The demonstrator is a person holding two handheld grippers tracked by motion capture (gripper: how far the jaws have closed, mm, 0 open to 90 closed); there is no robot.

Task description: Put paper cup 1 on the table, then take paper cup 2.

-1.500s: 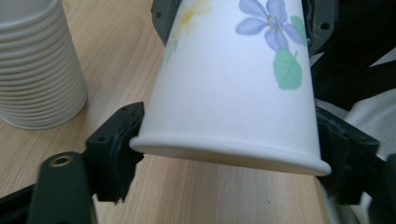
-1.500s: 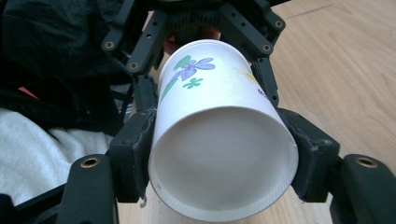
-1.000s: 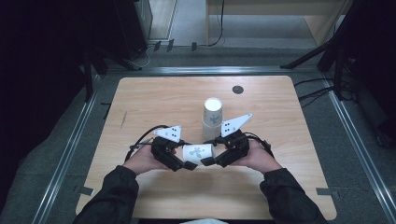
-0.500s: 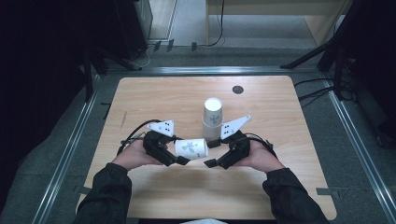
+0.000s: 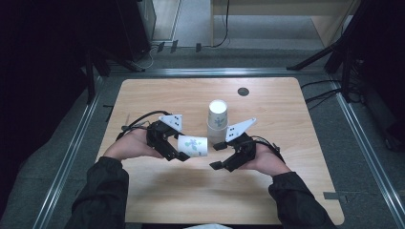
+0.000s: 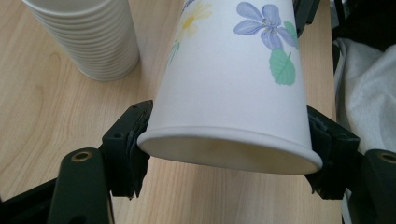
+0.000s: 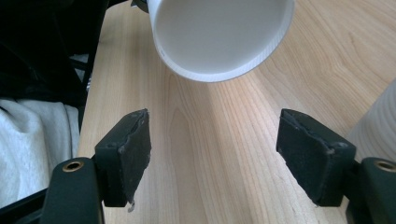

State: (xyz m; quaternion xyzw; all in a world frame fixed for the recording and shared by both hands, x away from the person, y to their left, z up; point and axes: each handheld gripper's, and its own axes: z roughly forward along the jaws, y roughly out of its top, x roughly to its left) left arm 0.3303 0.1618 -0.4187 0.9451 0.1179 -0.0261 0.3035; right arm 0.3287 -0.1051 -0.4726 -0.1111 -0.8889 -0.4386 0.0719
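Observation:
A white paper cup with a flower print lies on its side above the wooden table. My left gripper is shut on its base end, and both pads press the cup near its bottom rim. The cup's open mouth faces my right gripper. That gripper is open: its jaws have just been opening and only bare wood lies between them. A stack of white cups stands upright just behind both grippers.
The stack of cups is close on the far left in the left gripper view, and its side sits at the right edge in the right gripper view. A dark round hole marks the table's far side. Metal rails flank the table.
Both grippers met at the cup before. The right jaws have since spread and let it go. The left hand has lifted the cup slightly and drawn it left.

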